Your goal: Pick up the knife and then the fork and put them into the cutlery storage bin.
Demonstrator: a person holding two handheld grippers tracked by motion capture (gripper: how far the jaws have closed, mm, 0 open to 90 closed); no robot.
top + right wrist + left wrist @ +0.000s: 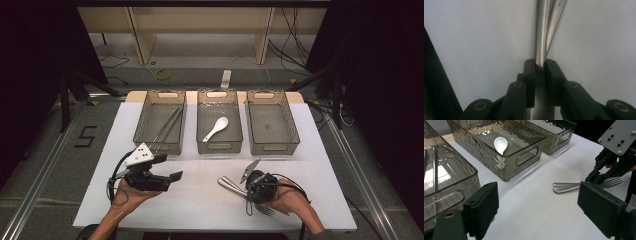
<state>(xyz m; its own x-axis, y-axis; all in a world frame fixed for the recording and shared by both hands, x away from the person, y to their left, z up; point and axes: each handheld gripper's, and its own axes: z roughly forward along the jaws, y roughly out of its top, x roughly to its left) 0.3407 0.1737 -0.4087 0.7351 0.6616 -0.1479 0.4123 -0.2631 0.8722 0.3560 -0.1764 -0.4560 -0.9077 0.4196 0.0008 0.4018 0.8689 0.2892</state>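
The right claw [539, 65] squeezes one fork [541, 32] lying on the tabletop [200, 195], ready to lift it to a bin. The left claw [536, 207] waits open nearby.

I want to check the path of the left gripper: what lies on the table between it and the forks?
Nothing: in the high view, bare white table separates the left gripper from the forks. The left gripper view shows that stretch bare too.
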